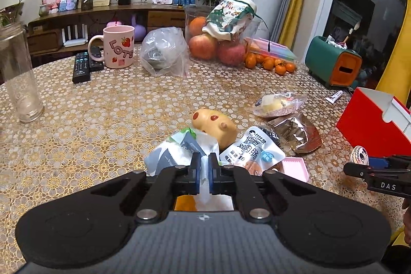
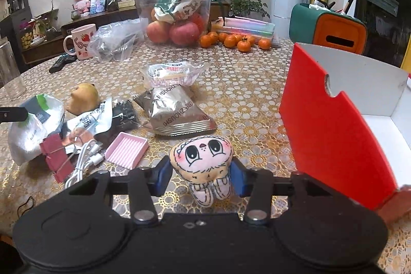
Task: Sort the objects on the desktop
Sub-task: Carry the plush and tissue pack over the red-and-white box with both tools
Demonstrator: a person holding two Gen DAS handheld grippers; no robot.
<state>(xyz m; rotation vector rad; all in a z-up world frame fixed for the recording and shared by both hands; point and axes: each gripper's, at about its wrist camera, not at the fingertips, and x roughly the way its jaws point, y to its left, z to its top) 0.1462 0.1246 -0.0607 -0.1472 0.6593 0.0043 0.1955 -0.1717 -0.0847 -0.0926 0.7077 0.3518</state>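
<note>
My left gripper (image 1: 204, 171) is shut on the edge of a white and grey foil pouch (image 1: 174, 150), which hangs slightly above the table; the same pouch (image 2: 33, 130) shows at the left of the right wrist view. My right gripper (image 2: 201, 176) is shut on a small plush doll (image 2: 203, 153) with a cartoon face, its blue pads pressing both sides. An open red box (image 2: 328, 125) with a white inside stands just right of the doll. Between the grippers lie a yellow animal toy (image 1: 214, 126), a sausage packet (image 1: 253, 148), a silver snack bag (image 2: 177, 112) and a pink tray (image 2: 127, 149).
A white cable (image 2: 84, 158) and red binder clips (image 2: 55, 158) lie near the pouch. Farther back stand a glass jar (image 1: 20, 73), a pink mug (image 1: 119, 46), remotes (image 1: 82, 63), a clear plastic bag (image 1: 164, 53), apples (image 1: 203, 45), tangerines (image 2: 236, 40) and a green and orange box (image 2: 331, 27).
</note>
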